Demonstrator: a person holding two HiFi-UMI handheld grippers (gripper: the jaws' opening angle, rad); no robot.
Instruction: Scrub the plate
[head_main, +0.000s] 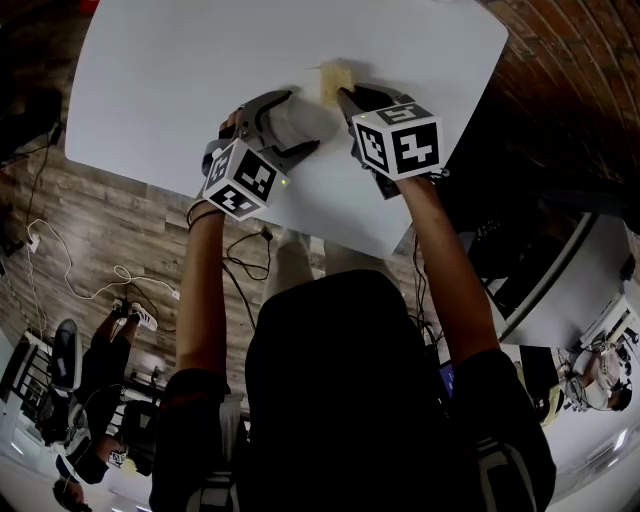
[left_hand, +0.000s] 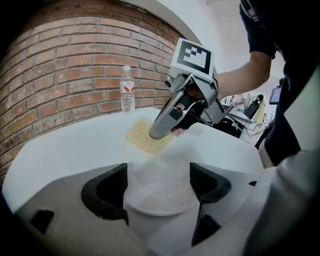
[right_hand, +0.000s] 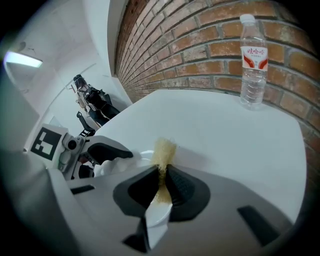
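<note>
- The left gripper (head_main: 296, 122) is clamped on the near rim of the plate (left_hand: 160, 192). The plate is white against the white table (head_main: 180, 90), so its far edge is hard to trace.
- The sponge (right_hand: 164, 150) is at the plate's far edge, pinched tight in the right gripper (right_hand: 162, 181). The jaws partly hide it.
- Both forearms reach forward, with the grippers angled inward.

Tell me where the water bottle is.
The water bottle stands upright on the white table by the brick wall, upper right in the right gripper view.
</note>
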